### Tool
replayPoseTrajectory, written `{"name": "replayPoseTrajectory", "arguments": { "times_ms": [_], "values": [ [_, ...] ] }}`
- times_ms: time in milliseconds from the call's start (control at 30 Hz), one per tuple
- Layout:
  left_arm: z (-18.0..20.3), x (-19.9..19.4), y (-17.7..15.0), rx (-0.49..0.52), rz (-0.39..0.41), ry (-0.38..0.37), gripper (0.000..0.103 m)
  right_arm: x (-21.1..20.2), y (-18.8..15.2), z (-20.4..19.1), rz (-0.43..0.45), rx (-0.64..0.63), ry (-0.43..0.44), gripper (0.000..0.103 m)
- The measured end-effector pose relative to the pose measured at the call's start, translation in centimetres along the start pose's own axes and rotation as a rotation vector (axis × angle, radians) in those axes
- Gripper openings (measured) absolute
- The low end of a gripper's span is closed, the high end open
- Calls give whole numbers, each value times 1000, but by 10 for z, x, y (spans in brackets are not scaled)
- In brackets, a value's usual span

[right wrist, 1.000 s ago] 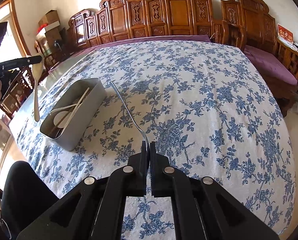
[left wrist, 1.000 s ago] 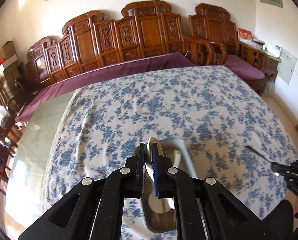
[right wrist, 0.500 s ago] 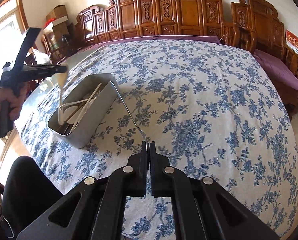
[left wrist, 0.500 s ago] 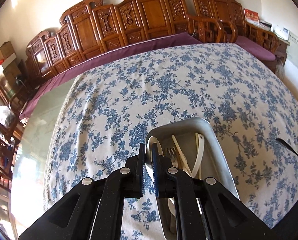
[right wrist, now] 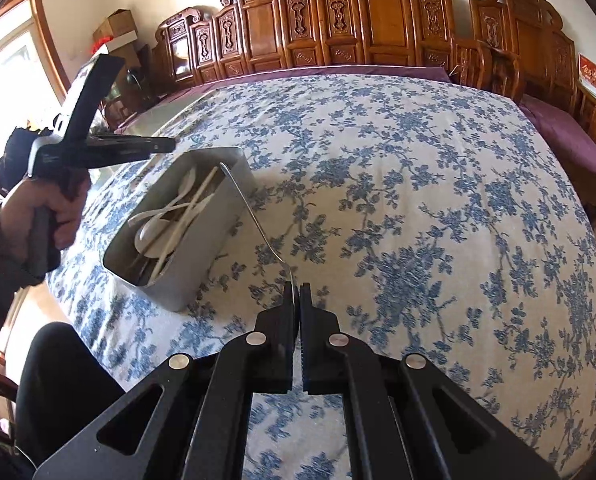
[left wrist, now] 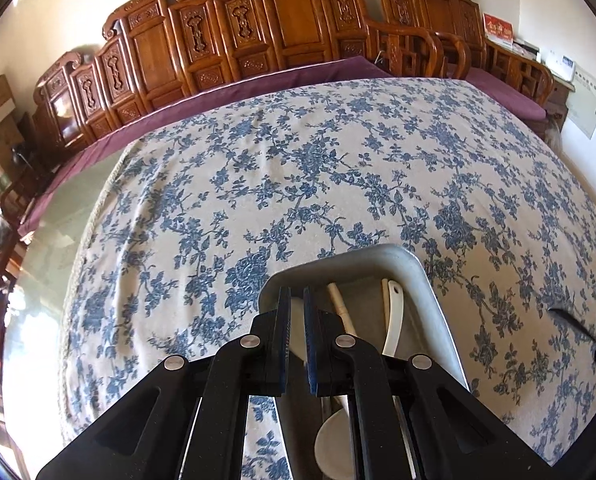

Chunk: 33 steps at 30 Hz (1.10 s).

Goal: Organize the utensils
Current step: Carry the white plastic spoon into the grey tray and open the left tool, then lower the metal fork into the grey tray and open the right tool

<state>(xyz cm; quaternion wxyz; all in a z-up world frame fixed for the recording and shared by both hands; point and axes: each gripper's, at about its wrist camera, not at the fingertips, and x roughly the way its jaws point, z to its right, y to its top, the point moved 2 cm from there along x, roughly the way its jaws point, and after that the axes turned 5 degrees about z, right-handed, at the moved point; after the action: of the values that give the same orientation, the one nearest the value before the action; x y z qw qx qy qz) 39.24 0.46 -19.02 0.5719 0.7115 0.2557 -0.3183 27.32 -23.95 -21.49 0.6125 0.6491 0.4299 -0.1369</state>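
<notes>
A grey metal utensil box (right wrist: 202, 236) stands on the floral tablecloth and holds several white spoons (right wrist: 156, 230) and chopsticks. My left gripper (left wrist: 294, 300) hovers over the box's near end (left wrist: 377, 254); its jaws stand slightly apart with nothing between them, and a white spoon (left wrist: 298, 332) lies in the box just below. It shows from the side in the right wrist view (right wrist: 166, 144). My right gripper (right wrist: 296, 292) is shut on a metal utensil (right wrist: 254, 216) by one end, its thin handle slanting up over the box's right wall.
The table is covered by a blue-flowered cloth (right wrist: 417, 200), with bare glass (left wrist: 50, 232) at the left edge. Carved wooden benches (left wrist: 282, 28) with purple cushions line the far side. The person's dark-clad knee (right wrist: 62, 376) is at the near edge.
My left gripper has come down over the box and let go of the white spoon, which now lies in the box. My right gripper has moved toward the box with the metal utensil.
</notes>
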Motion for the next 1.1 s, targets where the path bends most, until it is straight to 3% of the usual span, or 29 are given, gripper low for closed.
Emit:
{"name": "replayPoseTrajectory", "arguments": {
  "times_ms": [400,633,1100],
  "values": [
    [-36,-34,-15,-38,33,-4,17,26,18,-54,5,9,51,3],
    [-57,-63,-27,-66,59,-19,17,46,32,-79,-7,55,60,3],
    [-74,-96,-58,-96,80,-59,18,92,43,-108,-80,141,-8,3]
  ]
}}
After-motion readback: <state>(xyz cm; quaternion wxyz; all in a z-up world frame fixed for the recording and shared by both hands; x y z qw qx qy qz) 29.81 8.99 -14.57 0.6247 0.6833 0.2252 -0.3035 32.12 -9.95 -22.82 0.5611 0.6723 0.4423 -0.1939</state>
